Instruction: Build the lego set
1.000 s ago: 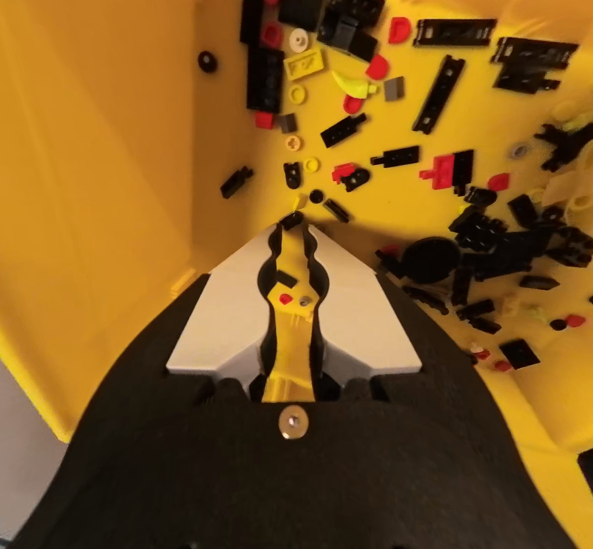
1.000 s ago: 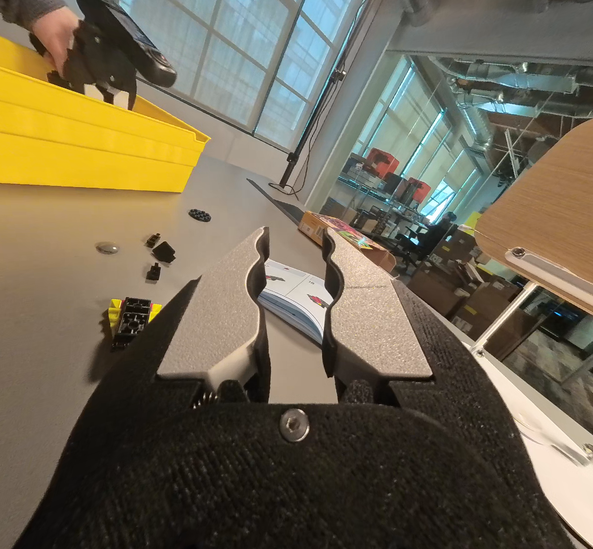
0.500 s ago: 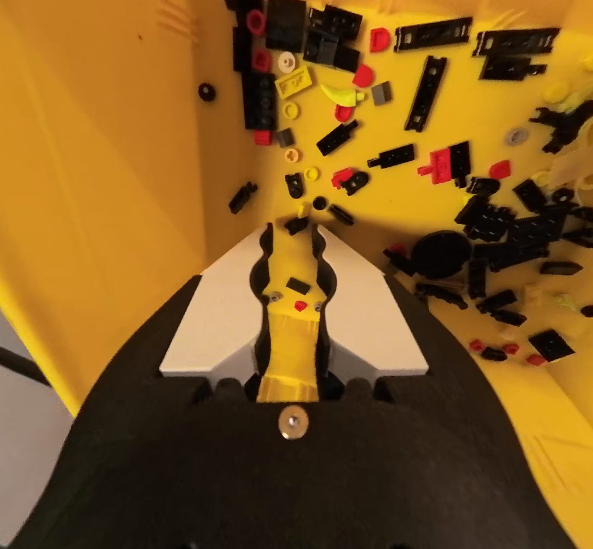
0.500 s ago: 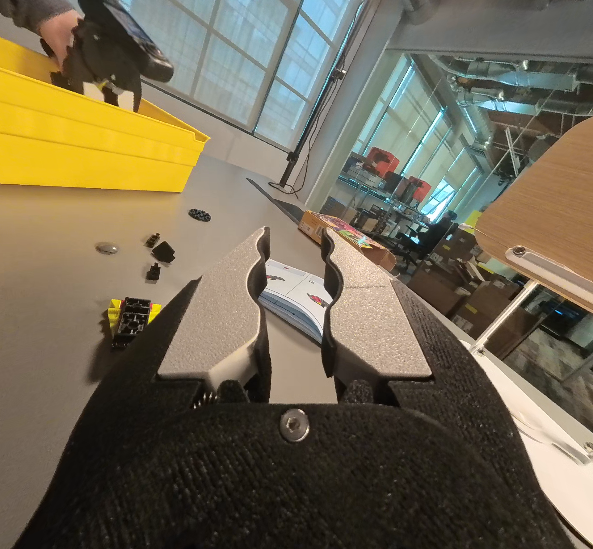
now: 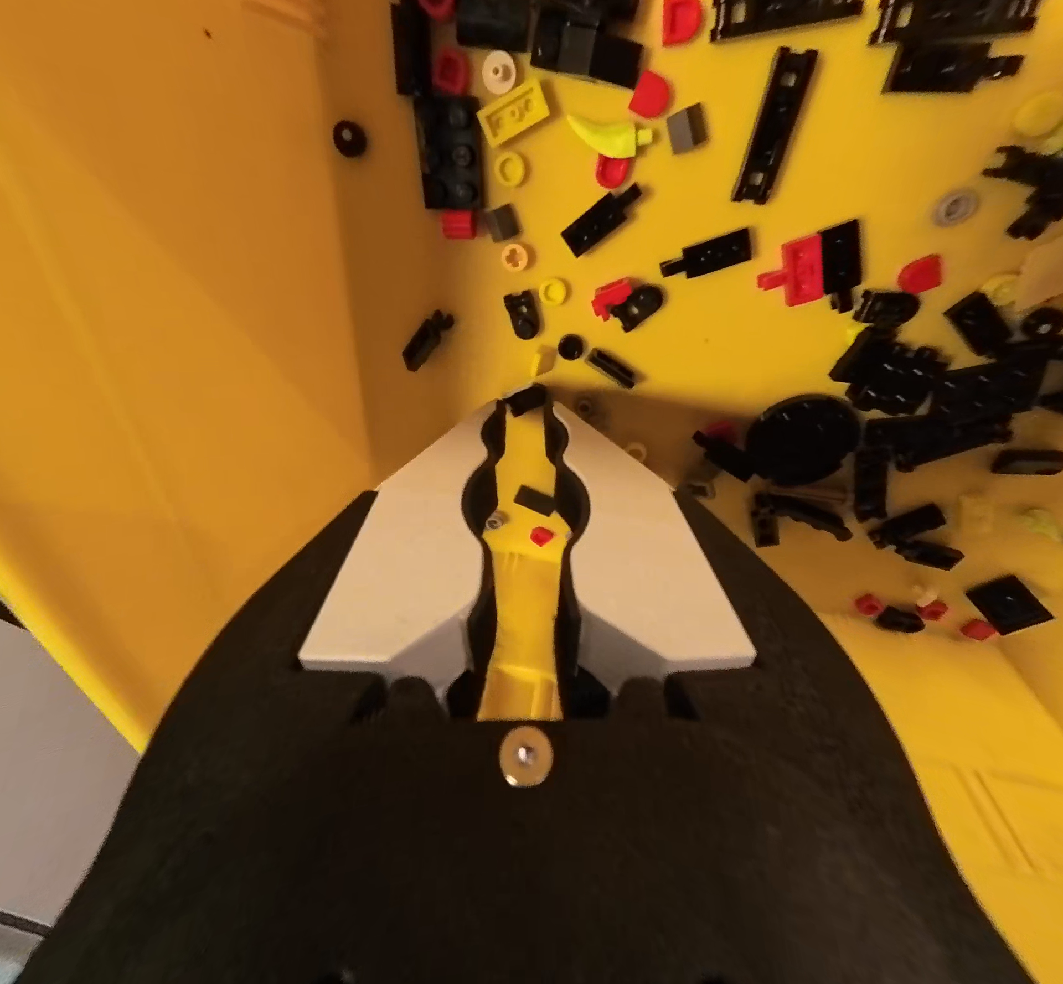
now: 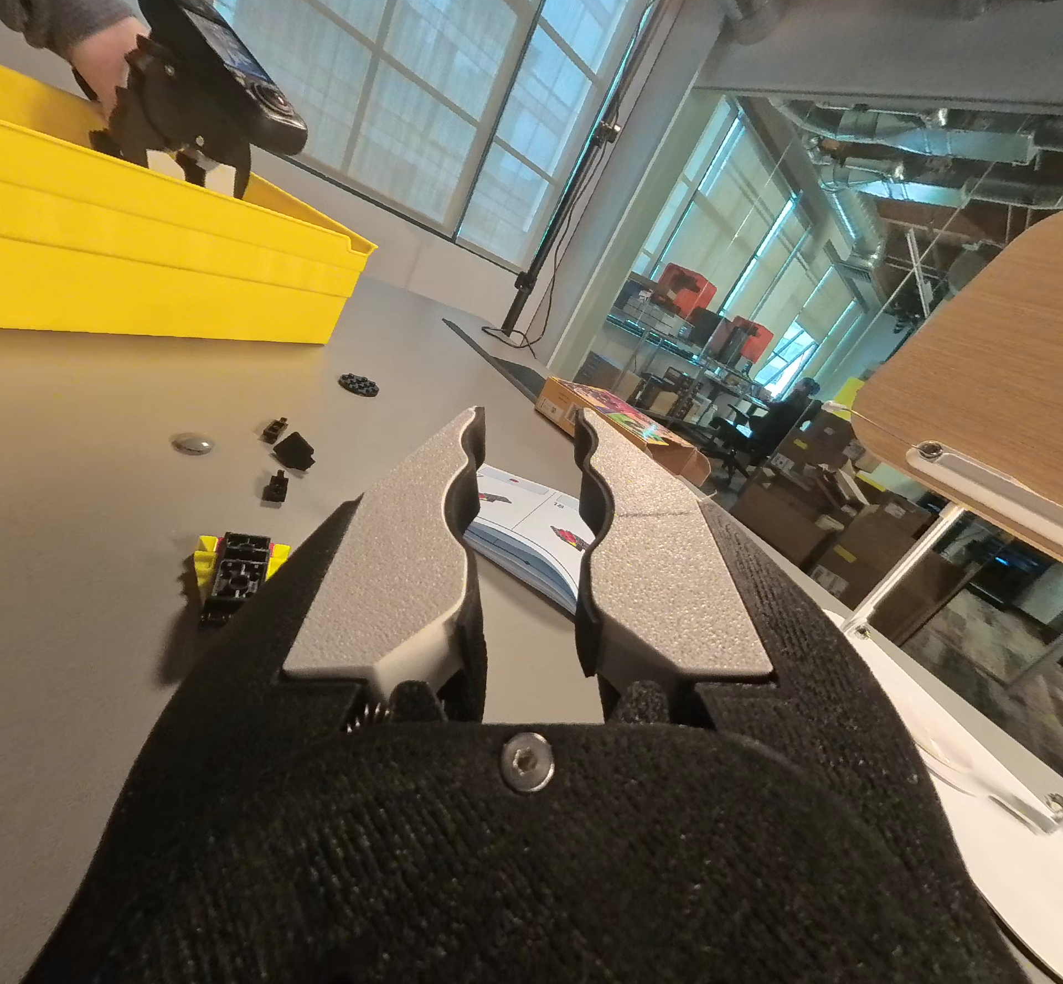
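Observation:
My left gripper (image 5: 526,401) is down inside the yellow bin (image 5: 172,324), near its left wall. Its jaws are almost together on a small black piece (image 5: 526,398) at the tips. Many loose black, red and yellow pieces (image 5: 707,258) lie on the bin floor ahead and to the right. My right gripper (image 6: 529,421) is open and empty, low over the grey table (image 6: 86,496). A partial black and yellow build (image 6: 236,571) lies to its left. The left gripper (image 6: 195,163) also shows in the right wrist view, held by a hand in the bin (image 6: 172,266).
An open instruction booklet (image 6: 529,542) lies just beyond my right fingers. Small black pieces (image 6: 293,447), a round black plate (image 6: 358,383) and a silver disc (image 6: 192,443) lie on the table. A set box (image 6: 610,421) sits farther back, a wooden tabletop (image 6: 978,467) at the right. My right fingertips sit around 40 centimeters from my left ones.
My left gripper has sunk lower into the bin, and its jaws opened a little then narrowed on the small black piece. The right gripper has not moved.

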`<state>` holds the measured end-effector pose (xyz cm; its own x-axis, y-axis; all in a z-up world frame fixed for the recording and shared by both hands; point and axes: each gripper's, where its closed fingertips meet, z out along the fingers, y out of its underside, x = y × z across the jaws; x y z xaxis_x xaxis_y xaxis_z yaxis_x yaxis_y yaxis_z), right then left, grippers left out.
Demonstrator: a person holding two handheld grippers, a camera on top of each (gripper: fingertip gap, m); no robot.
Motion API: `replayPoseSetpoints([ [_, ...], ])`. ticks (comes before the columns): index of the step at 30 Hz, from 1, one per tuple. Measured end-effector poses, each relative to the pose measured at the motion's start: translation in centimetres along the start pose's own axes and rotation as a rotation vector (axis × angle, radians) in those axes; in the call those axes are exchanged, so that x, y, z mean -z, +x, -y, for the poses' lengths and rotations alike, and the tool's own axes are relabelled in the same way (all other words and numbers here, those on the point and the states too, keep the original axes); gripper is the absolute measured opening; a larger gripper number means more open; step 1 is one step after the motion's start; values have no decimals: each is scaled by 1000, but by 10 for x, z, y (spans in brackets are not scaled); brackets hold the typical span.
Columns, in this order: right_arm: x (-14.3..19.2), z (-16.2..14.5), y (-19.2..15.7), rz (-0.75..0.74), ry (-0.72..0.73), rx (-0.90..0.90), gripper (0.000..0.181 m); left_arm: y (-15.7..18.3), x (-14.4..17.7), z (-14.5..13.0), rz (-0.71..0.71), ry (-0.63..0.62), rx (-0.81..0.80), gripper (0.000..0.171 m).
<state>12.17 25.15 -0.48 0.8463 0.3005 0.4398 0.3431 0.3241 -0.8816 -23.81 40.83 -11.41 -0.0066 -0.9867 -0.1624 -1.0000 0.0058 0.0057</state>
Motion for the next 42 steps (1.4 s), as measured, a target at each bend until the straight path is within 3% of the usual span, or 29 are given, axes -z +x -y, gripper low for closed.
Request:
replayPoseSetpoints([
  [1, 0, 0, 0, 0, 0, 1, 29, -1, 0, 0, 7, 0, 4, 12],
  [2, 0, 0, 0, -1, 1, 1, 29, -2, 1, 0, 24, 4, 8, 1],
  [4, 0, 1, 1, -8, 5, 1, 29, -6, 8, 7, 64, 46, 24, 1],
  [9, 2, 4, 4, -28, 21, 2, 29, -4, 60, 55, 153, 278, 50, 1],
  [13, 3, 5, 7, -39, 28, -9, 29, 31, 109, 114, 162, 435, -65, 0],
  [17, 3, 3, 12, -58, 19, -26, 28, 88, 130, 163, 103, 482, -230, 1],
  [21, 3, 1, 12, -64, 8, -9, 26, 154, 118, 185, -67, 426, -394, 1],
  [25, 1, -5, 19, -79, -17, 68, 25, 185, 77, 182, -109, 262, -519, 1],
  [32, -18, -47, 28, 9, -139, 333, 25, 187, 37, 175, -26, 96, -653, 10],
  [38, -36, -82, 29, 155, -204, 440, 25, 171, 33, 186, 166, 125, -771, 6],
  [42, -39, -97, 21, 255, -241, 492, 25, 173, 32, 186, 156, 128, -784, 4],
])
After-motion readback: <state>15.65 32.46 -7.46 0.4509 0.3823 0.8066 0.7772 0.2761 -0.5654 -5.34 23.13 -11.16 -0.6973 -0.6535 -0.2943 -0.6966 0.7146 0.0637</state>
